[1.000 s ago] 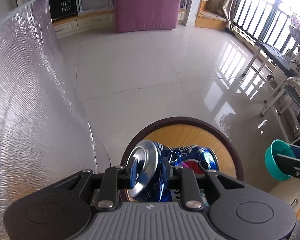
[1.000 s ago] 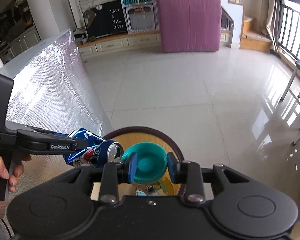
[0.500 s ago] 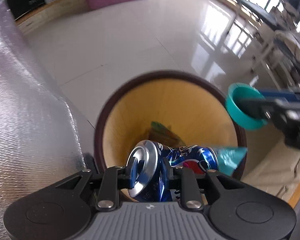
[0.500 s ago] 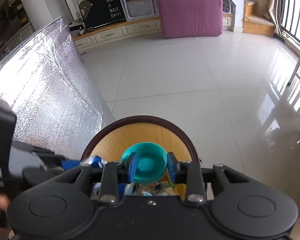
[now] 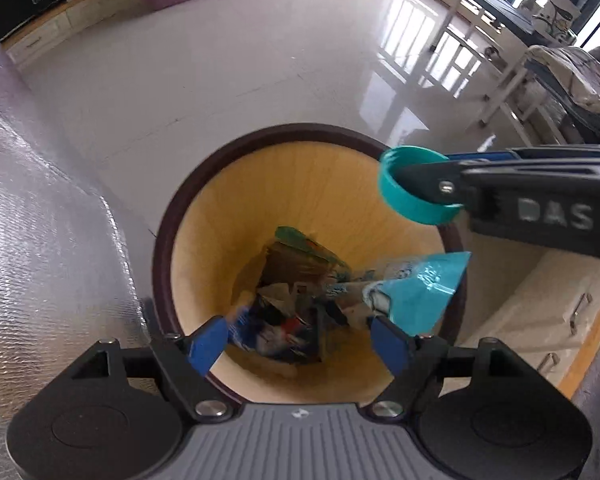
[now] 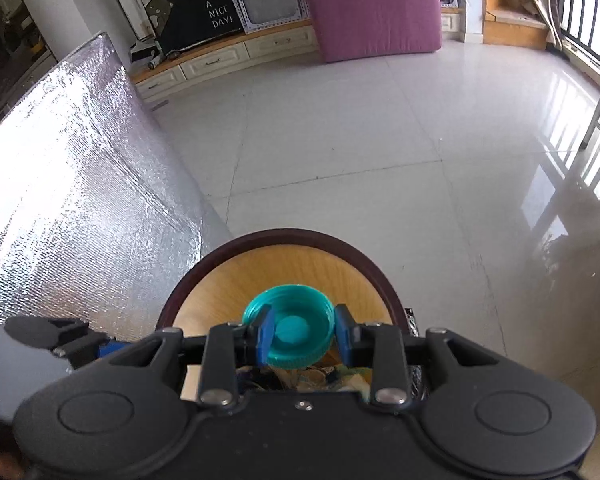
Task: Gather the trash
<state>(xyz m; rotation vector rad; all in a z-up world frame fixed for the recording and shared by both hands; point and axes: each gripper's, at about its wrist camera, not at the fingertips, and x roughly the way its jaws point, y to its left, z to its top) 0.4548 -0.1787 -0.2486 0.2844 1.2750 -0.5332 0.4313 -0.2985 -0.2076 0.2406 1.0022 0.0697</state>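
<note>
Trash collection stands at the drop-off stage, with both tools over the bin (image 5: 168, 240).

Left gripper (image 5: 300, 344): jaws have just been opening and now stand wide apart, pointing steeply down into the bin's mouth. Nothing is pressed between the blue pads (image 5: 206, 346). A blurred blue and red crushed can (image 5: 274, 330) shows between and below them, inside the bin, apparently dropping or just landed. The steep downward aim reads as chosen so that the released item falls clear of the rim.

Right gripper (image 6: 302, 334): clenched on a teal cap (image 6: 290, 330), pads bearing on opposite sides of its threaded wall, hollow side towards the camera. In the left wrist view the cap (image 5: 410, 196) hangs over the bin's right rim, not yet centred over the opening. It appears held back at the edge so that the left tool has room.

Bin contents: a teal foil wrapper (image 5: 416, 292) leaning against the right inner wall, with a green-edged packet (image 5: 304, 246) and crumpled paper lower down. The bin has a dark rim and wood-toned inner wall.

Surroundings: silver foil-faced sheet (image 5: 40, 240) just beside the bin on its left; glossy tiled floor (image 6: 360, 140) beyond.

Judgement: one item remains in hand; the cap needs shifting inward over the opening before release, otherwise it may strike the rim and bounce out.
</note>
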